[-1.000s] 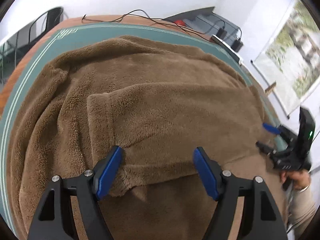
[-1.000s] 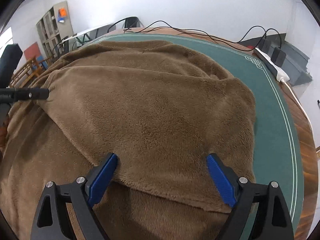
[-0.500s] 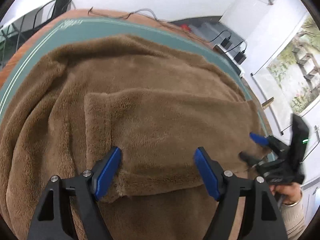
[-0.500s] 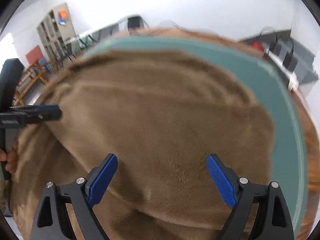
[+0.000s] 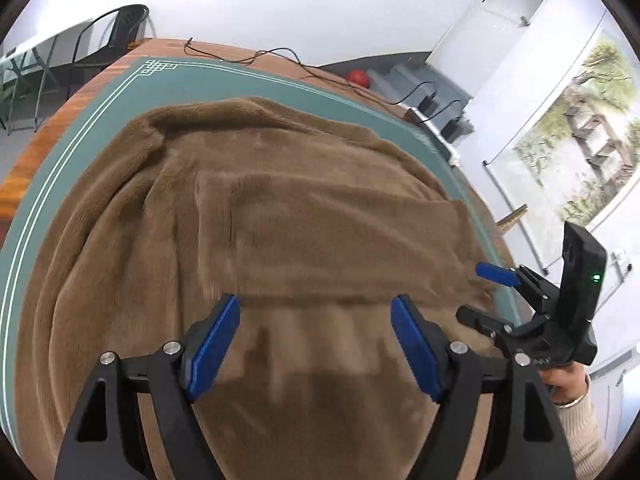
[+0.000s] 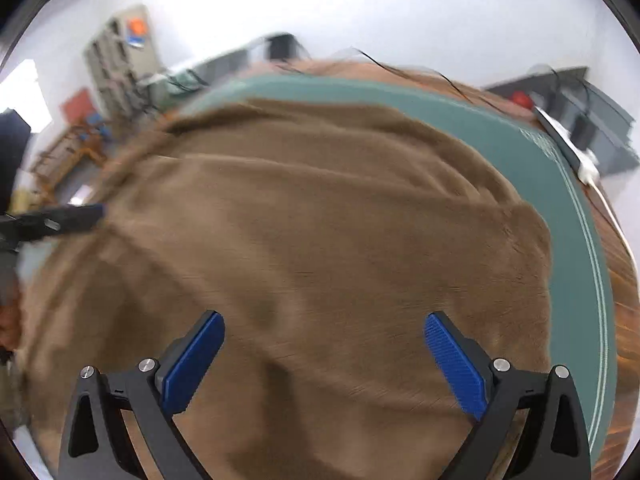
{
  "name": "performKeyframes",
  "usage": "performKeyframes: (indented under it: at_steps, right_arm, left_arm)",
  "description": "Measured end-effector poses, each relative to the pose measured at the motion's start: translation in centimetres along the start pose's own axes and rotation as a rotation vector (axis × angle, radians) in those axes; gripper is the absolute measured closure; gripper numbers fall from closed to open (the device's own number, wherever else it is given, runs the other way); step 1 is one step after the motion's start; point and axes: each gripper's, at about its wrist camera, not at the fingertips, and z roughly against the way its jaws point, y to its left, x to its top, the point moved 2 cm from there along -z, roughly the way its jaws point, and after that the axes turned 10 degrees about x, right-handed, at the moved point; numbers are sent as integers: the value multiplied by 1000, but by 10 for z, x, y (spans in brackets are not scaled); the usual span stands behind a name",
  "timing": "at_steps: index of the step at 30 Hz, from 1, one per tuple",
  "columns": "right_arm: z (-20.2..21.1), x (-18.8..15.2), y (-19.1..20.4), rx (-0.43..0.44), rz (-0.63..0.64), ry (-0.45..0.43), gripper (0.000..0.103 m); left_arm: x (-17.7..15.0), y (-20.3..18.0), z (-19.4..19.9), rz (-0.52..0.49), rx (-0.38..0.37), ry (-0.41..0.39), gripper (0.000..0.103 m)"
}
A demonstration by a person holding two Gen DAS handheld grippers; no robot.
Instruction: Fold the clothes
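The brown fleece garment (image 5: 280,240) lies spread and partly folded over the green mat (image 5: 100,120) on the wooden table (image 5: 36,148). The left gripper (image 5: 316,340) hangs above it, jaws apart and empty — the right gripper (image 6: 324,356) likewise, its jaws opening wider, nothing between them.

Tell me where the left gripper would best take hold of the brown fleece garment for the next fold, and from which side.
Probably the folded flap's near edge, running crosswise just ahead of the left gripper. That doubled layer makes a raised lip over the brown fleece garment, so open fingers can come from the near side and close across it. The right gripper, its jaws opening, grips nothing.
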Motion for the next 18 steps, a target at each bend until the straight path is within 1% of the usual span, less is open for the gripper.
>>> performKeyframes:
  at_steps: [1, 2, 4, 6, 7, 8, 10, 11, 12, 13, 15, 16, 18]
  right_arm:
    - [8, -2, 15, 31, 23, -11, 1]
    - [12, -8, 32, 57, 54, -3, 1]
    - [11, -22, 62, 100, 114, 30, 1]
    - [3, -39, 85, 130, 169, 80, 1]
    - [-3, -50, 96, 132, 199, 109, 1]
    - [-11, -62, 104, 117, 231, 140, 1]
    - [-31, -81, 111, 90, 262, 210, 0]
    - [-30, -85, 114, 84, 273, 167, 0]
    - [-29, -87, 114, 80, 274, 143, 0]
    - [-30, -87, 114, 76, 268, 142, 0]
    - [-30, -85, 112, 71, 253, 142, 0]
    - [-28, -83, 115, 61, 246, 138, 0]
    - [-23, -80, 123, 34, 234, 127, 0]
  left_arm:
    - [-10, 1, 6, 6, -9, -2, 21]
    - [-21, 0, 10, 9, -18, -1, 21]
    - [-44, -2, 20, 14, -35, 1, 21]
    - [-67, -2, 28, 18, -34, -8, 21]
    - [-80, -2, 32, 18, -27, -14, 21]
    - [-88, -1, 34, 17, -24, -19, 21]
    - [-102, 3, 33, 21, -18, -21, 21]
    - [-108, 8, 32, 35, -17, -16, 21]
    - [-113, 13, 30, 50, -16, -12, 21]
    - [-118, 18, 29, 70, -17, -9, 21]
    - [-129, 29, 36, 120, -58, -35, 21]
    - [-134, 33, 42, 130, -73, -55, 21]
    - [-147, 42, 64, 154, -79, -139, 21]
